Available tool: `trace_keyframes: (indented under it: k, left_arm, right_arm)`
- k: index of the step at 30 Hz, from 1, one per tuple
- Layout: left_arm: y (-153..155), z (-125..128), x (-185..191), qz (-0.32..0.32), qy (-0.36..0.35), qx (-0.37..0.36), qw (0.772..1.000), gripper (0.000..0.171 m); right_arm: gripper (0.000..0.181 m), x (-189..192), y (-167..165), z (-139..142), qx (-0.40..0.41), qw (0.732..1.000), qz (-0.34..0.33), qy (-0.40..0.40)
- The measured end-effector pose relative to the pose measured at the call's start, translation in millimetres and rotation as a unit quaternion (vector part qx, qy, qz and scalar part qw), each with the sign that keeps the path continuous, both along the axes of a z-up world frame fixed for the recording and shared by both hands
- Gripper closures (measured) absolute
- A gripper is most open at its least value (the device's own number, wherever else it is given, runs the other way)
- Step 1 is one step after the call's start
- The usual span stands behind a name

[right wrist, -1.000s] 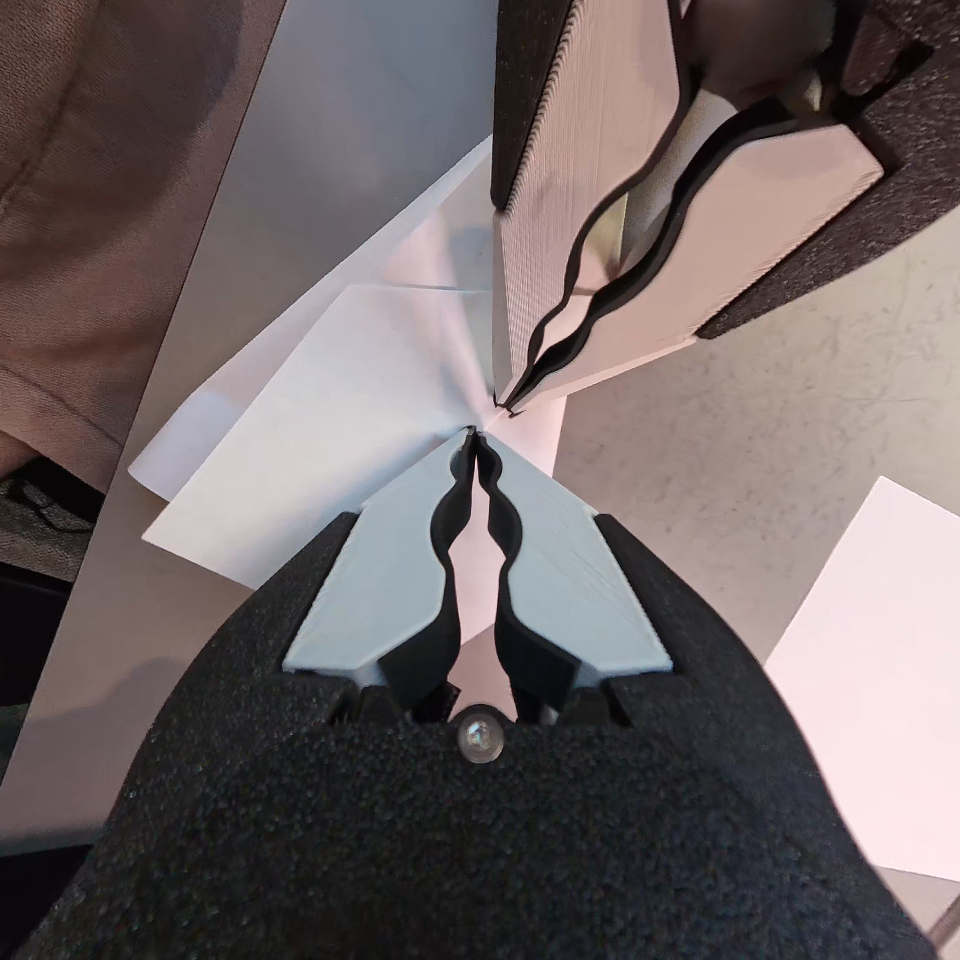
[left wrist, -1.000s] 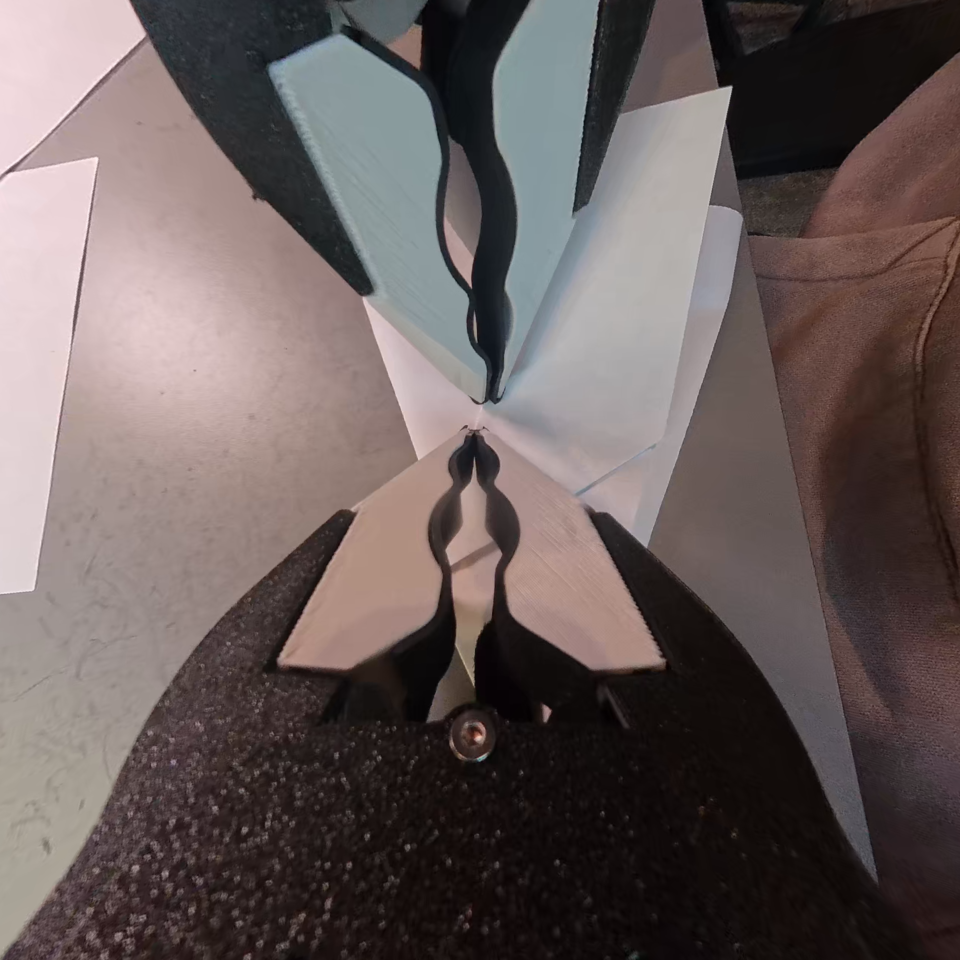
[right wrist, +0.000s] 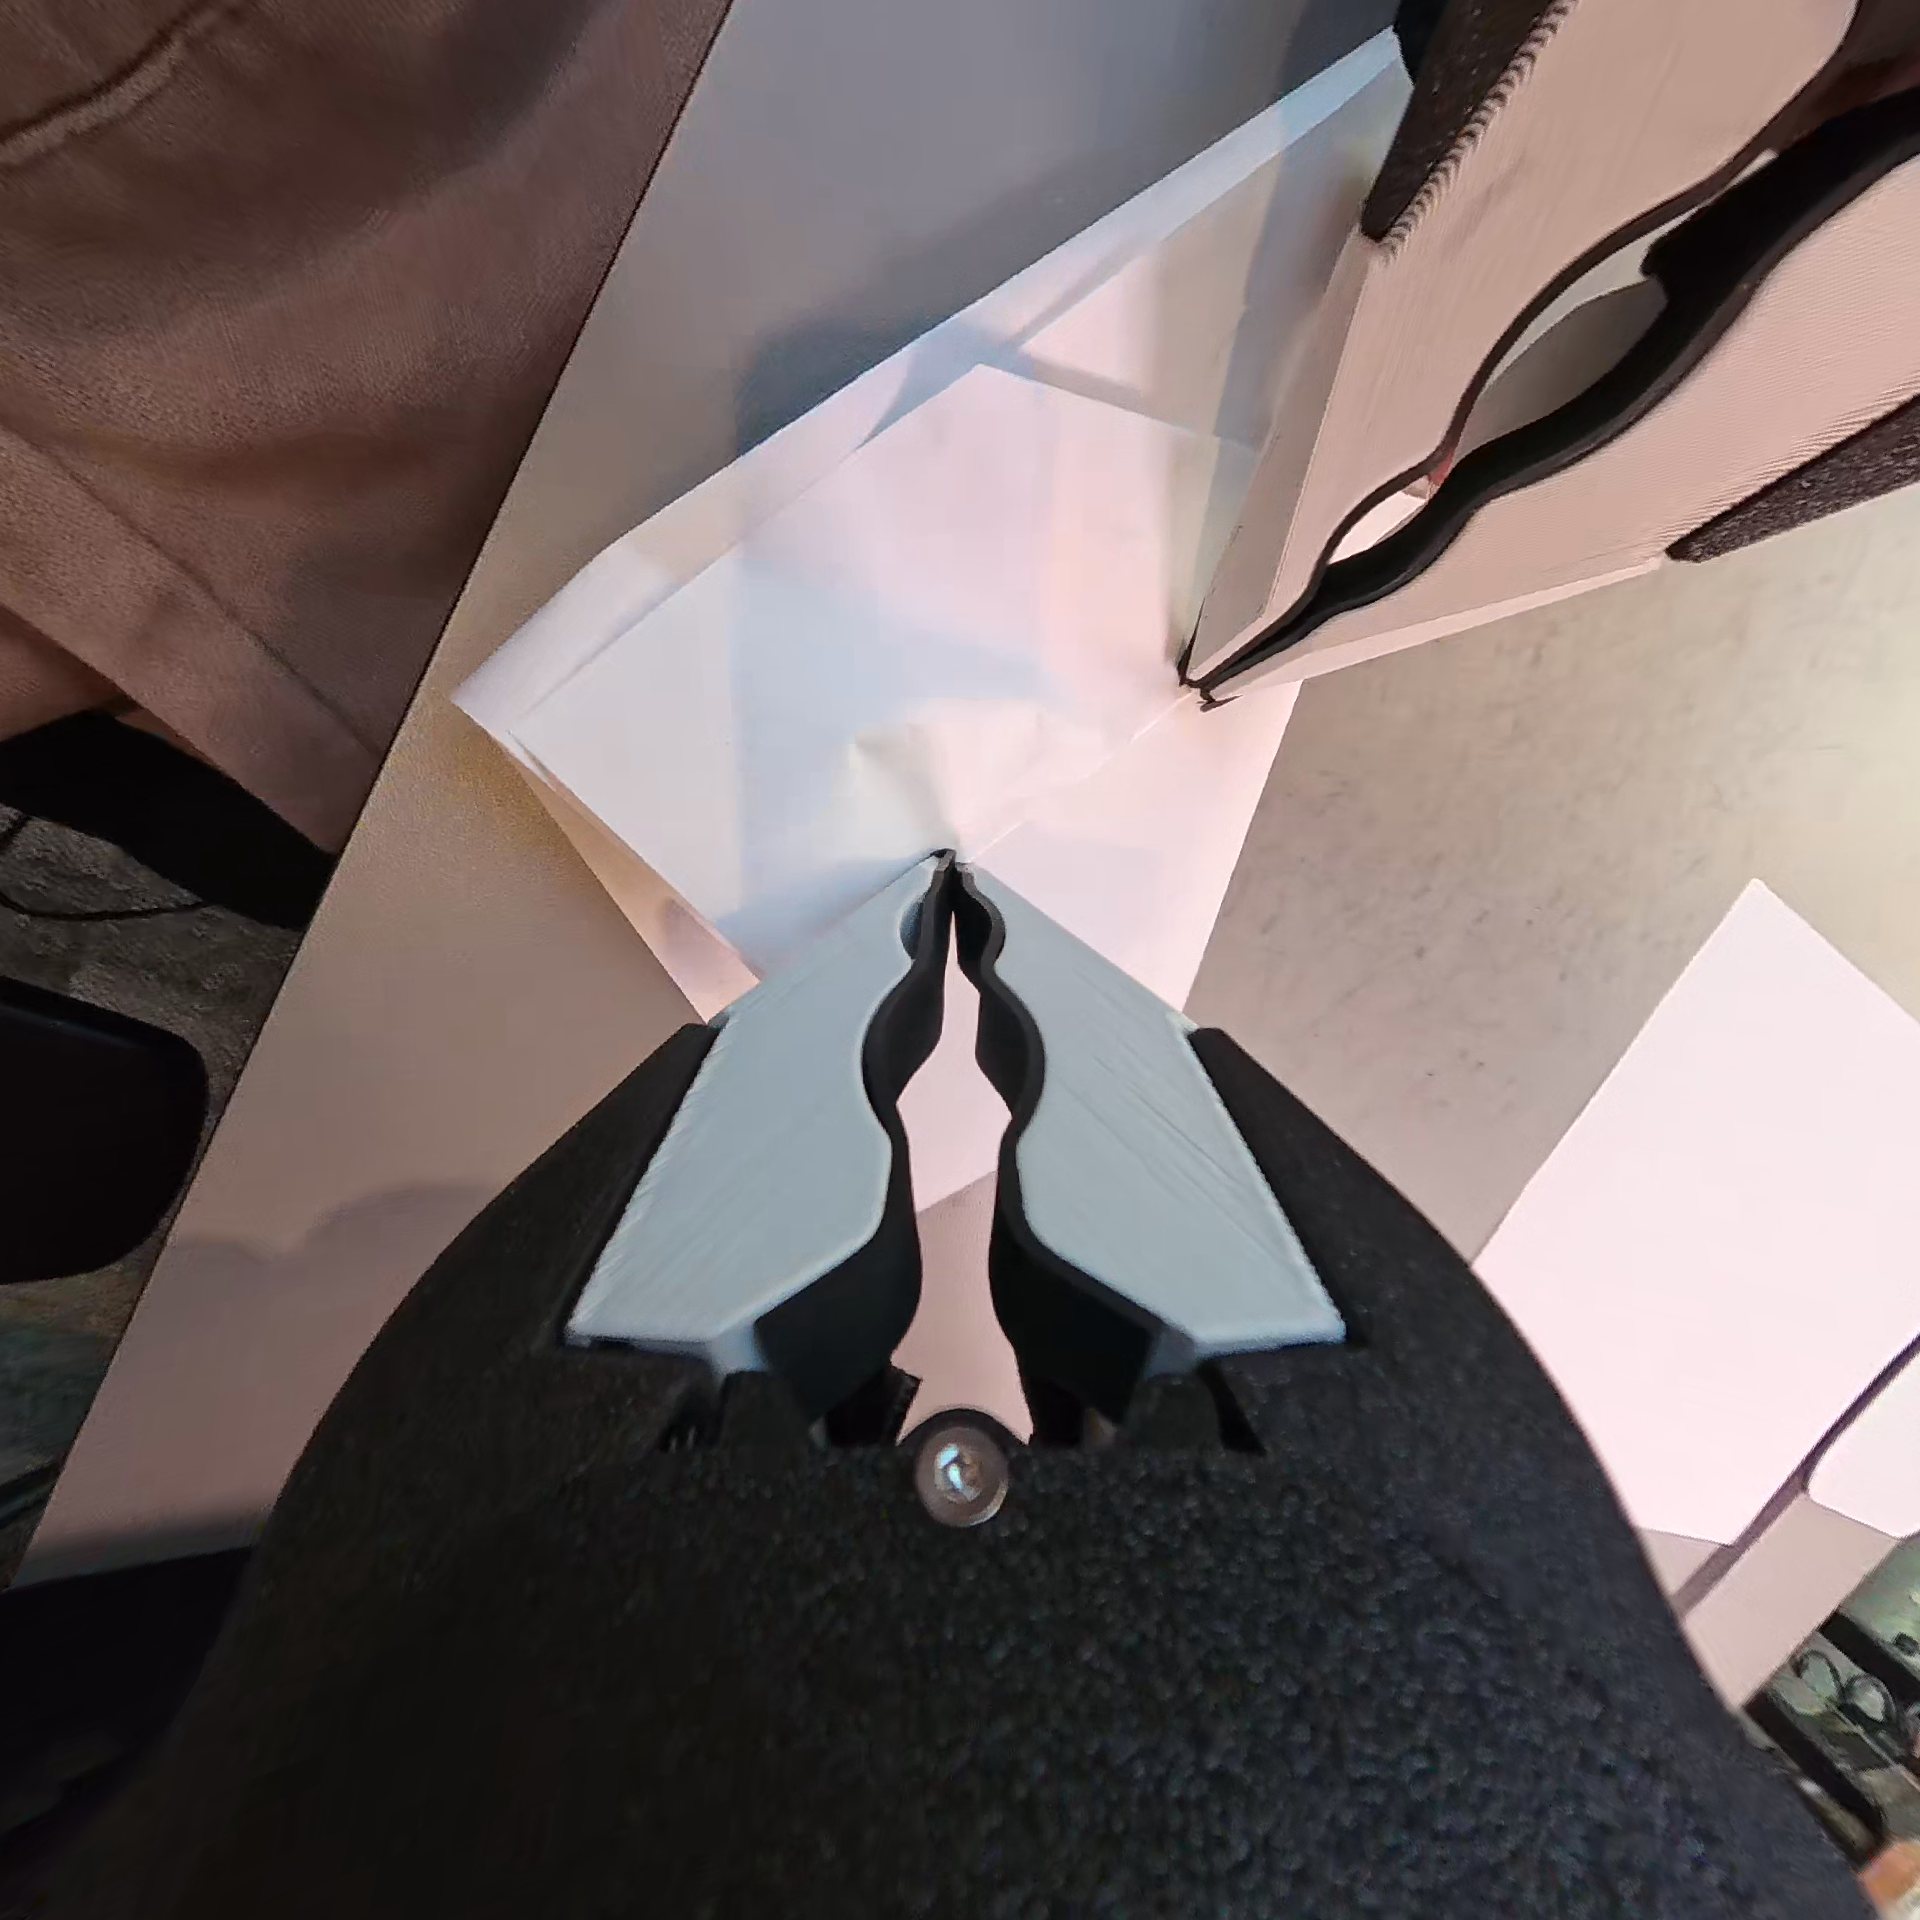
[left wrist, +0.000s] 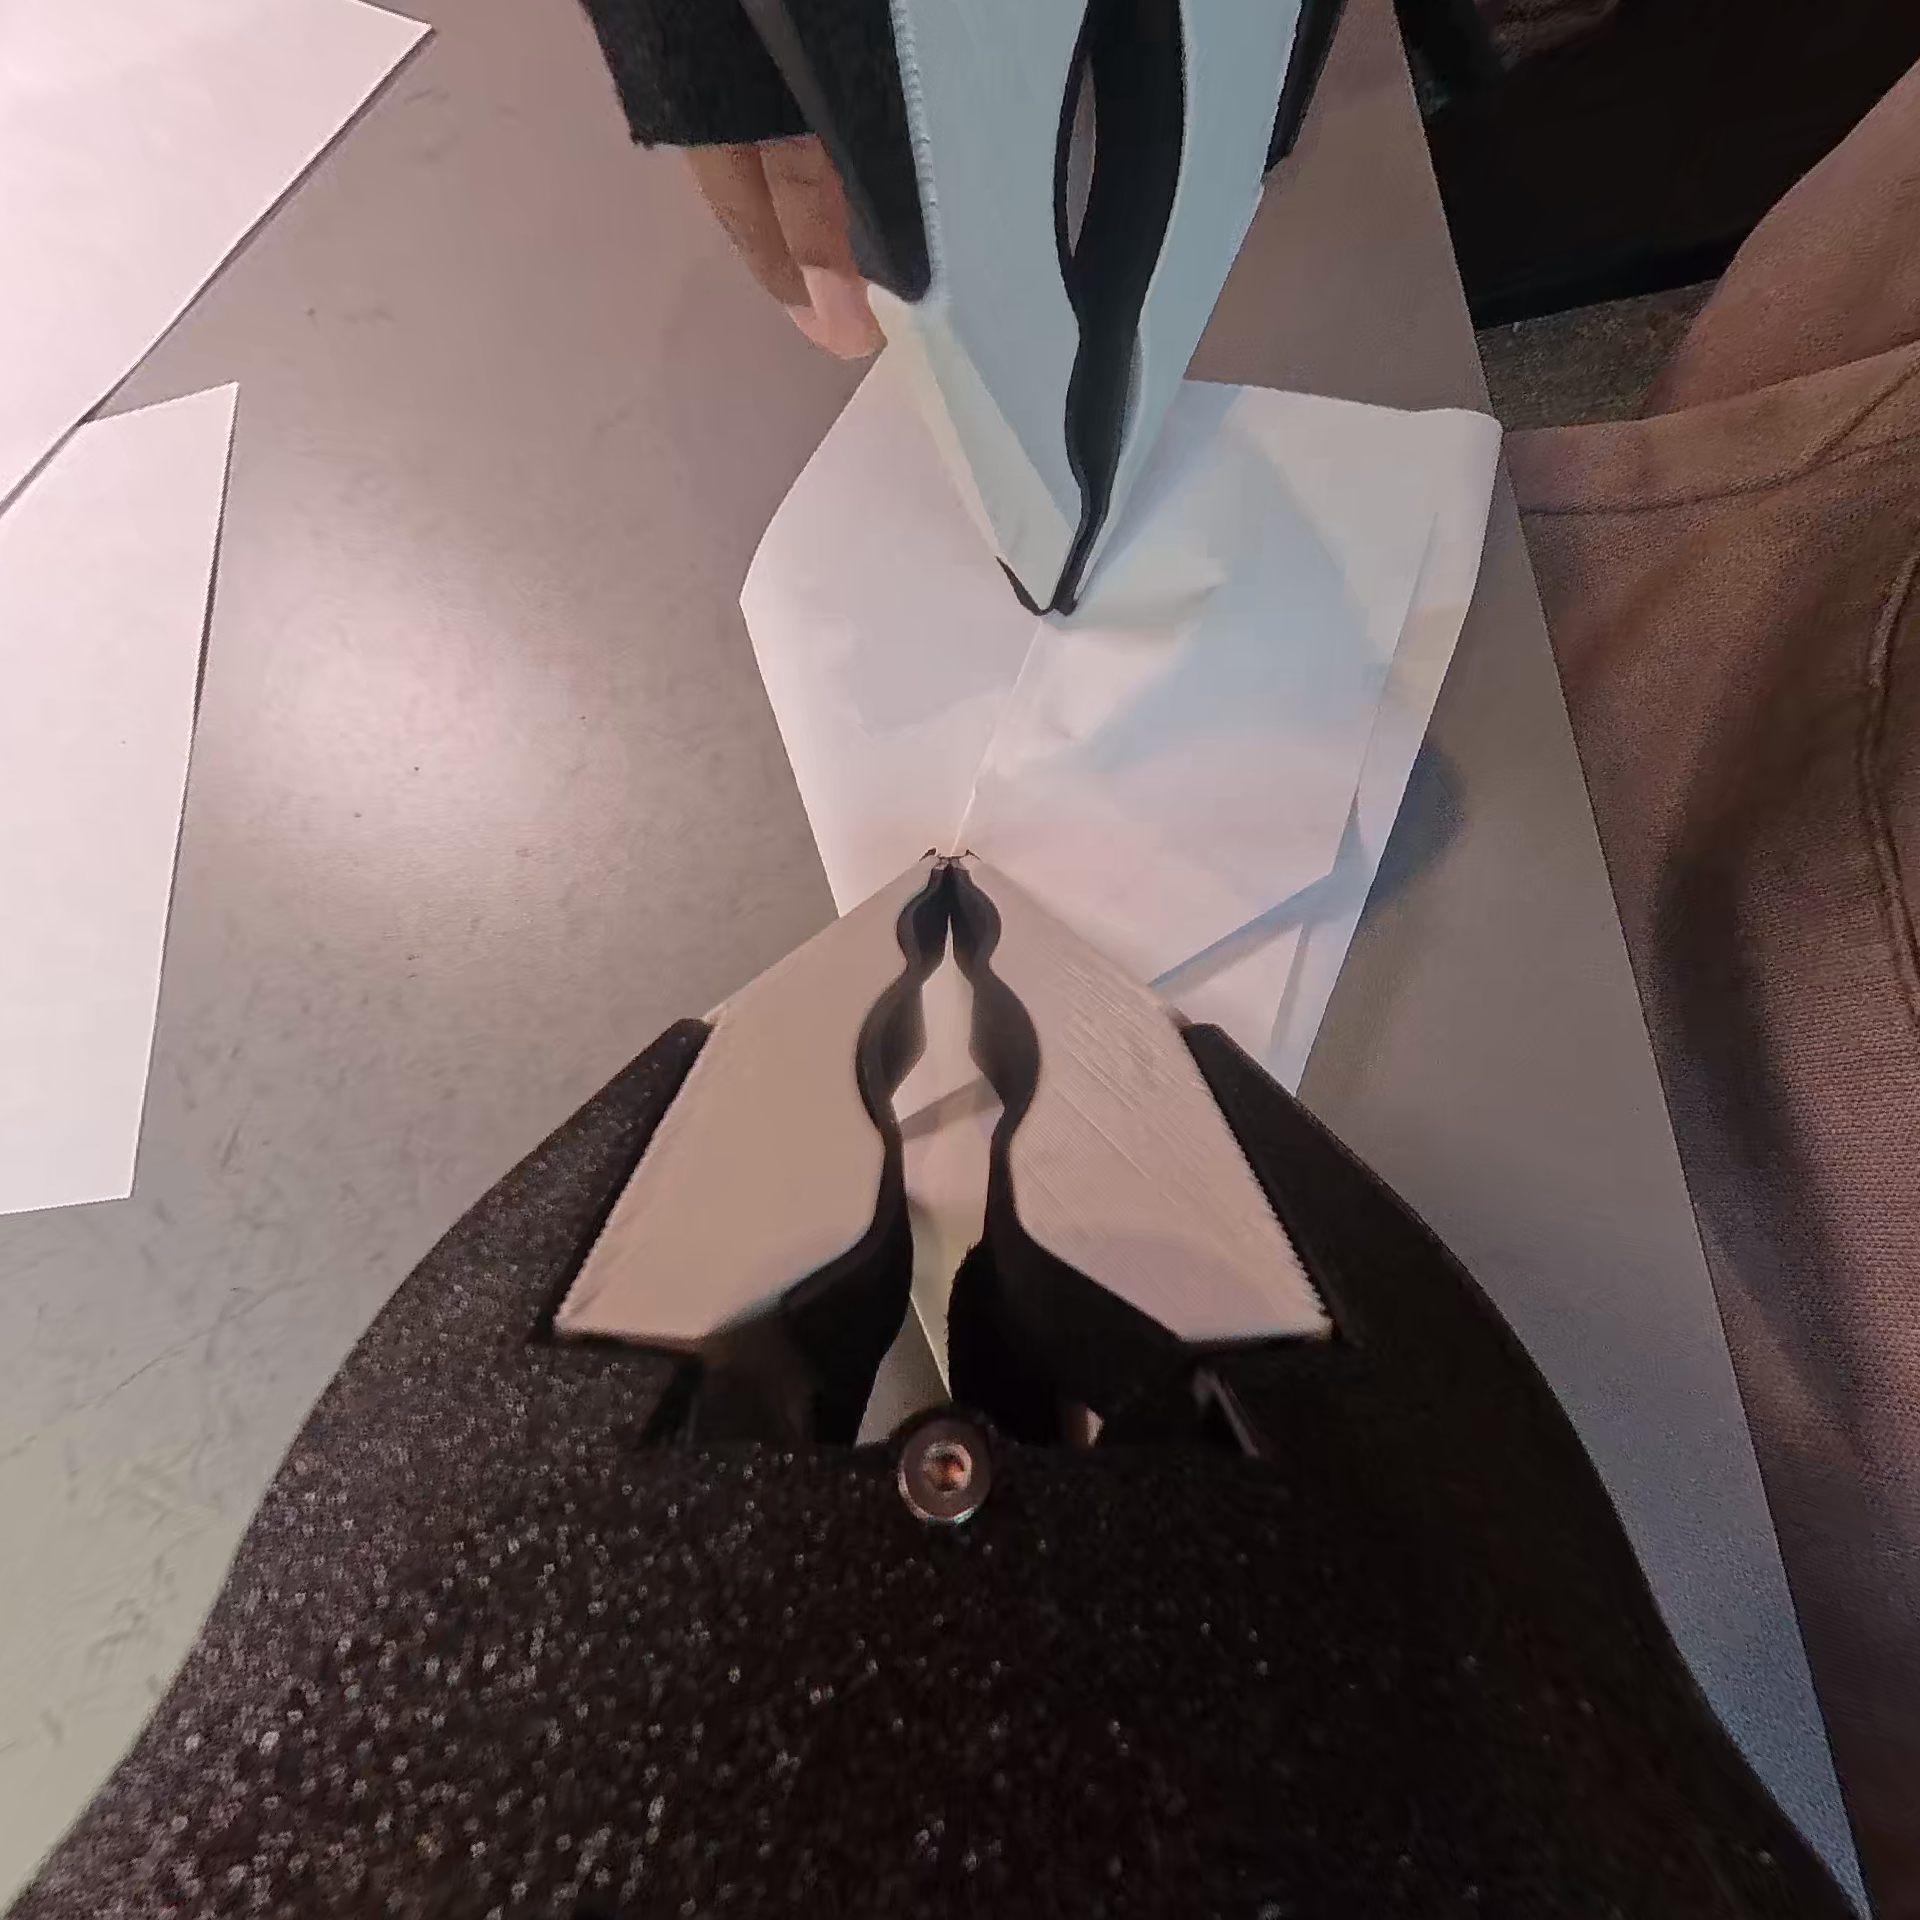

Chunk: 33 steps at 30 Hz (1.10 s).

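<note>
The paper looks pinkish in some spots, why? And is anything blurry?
Left wrist view: the folded paper shows warm pinkish light, sharp near the left gripper. Right wrist view: the same tint; the left gripper's fingers look smeared, the right gripper crisp.

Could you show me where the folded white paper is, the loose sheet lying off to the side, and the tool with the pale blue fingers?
folded white paper (left wrist: 1195,727): left wrist view, upper flap.
loose white sheet (left wrist: 94,790): left wrist view, middle.
right gripper (right wrist: 948,860): right wrist view, between its closed tips.
</note>
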<state>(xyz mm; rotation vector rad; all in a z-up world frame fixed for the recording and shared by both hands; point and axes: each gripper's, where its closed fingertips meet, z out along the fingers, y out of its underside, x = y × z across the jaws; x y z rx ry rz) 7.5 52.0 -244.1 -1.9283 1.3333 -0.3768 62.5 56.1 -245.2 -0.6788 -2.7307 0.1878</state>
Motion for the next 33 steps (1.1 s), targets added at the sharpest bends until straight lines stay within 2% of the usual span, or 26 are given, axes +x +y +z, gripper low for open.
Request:
trace_keyframes:
  k: [17, 22, 25, 27, 29, 33]
  left_arm:
    - [0, 0, -1, -0.002, 0.005, 0.001, 1.000, 0.171]
    - [0, 0, 0, 0.001, 0.001, -0.006, 1.000, 0.171]
    - [0, 0, 0, 0.006, 0.002, -0.003, 1.000, 0.171]
    - [0, 1, 0, 0.010, 0.004, 0.000, 1.000, 0.171]
    - [0, 1, 0, 0.011, 0.007, -0.005, 1.000, 0.171]
    - [0, 1, 1, 0.024, -0.003, -0.044, 0.999, 0.171]
  right_arm:
    - [0.181, 32, 1, 1, 0.046, 0.998, -0.023, 0.020]
    - [0.181, 33, 0, 1, 0.030, 0.998, -0.044, 0.015]
    - [0.181, 36, 3, 3, -0.005, 0.995, -0.093, 0.026]
    - [0.181, 33, 13, 14, -0.038, 0.985, -0.157, 0.057]
    - [0.176, 26, 17, 28, -0.097, 0.963, -0.235, 0.093]
    - [0.160, 10, -2, 35, -0.266, 0.885, -0.364, 0.116]
